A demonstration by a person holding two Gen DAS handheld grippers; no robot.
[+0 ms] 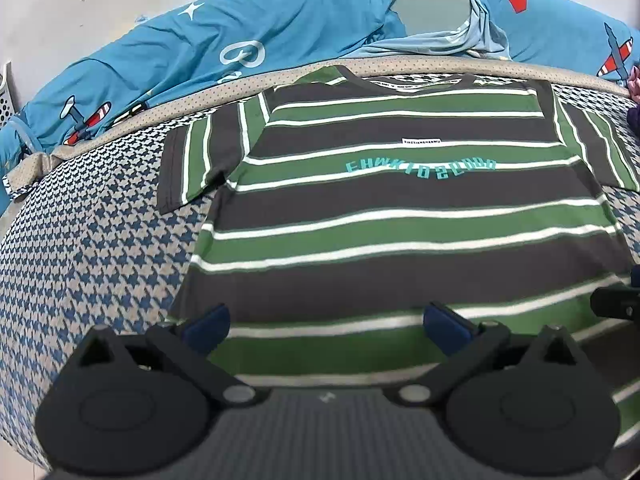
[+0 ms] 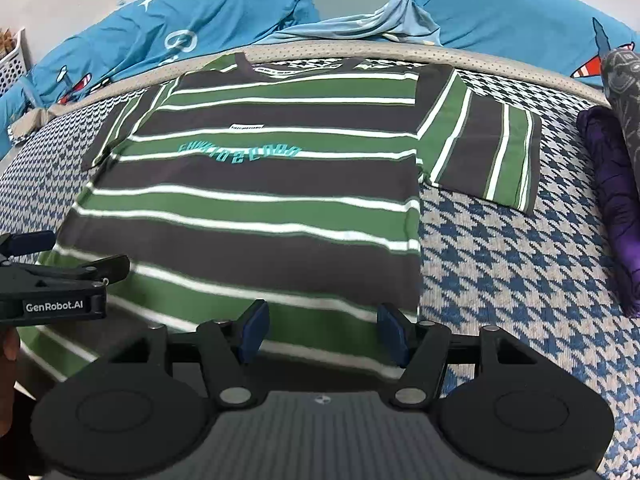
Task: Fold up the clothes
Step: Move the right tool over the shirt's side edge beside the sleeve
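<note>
A T-shirt (image 1: 400, 208) with green, dark grey and white stripes and teal lettering lies flat, front up, on the houndstooth bed cover (image 1: 100, 248), collar at the far side and both short sleeves spread out. My left gripper (image 1: 326, 322) hovers open over the hem's left part, with only fabric showing between its blue pads (image 1: 208, 326). In the right wrist view the same shirt (image 2: 260, 200) fills the middle. My right gripper (image 2: 323, 330) stands open above the hem near the shirt's right edge and grips nothing. The left tool's black body (image 2: 52, 304) shows at that view's left edge.
A crumpled blue quilt (image 1: 240, 40) with aeroplane prints lies along the far side of the bed. A dark purple garment (image 2: 612, 200) lies on the cover to the right of the shirt. A white perforated basket (image 2: 14, 64) stands at the far left.
</note>
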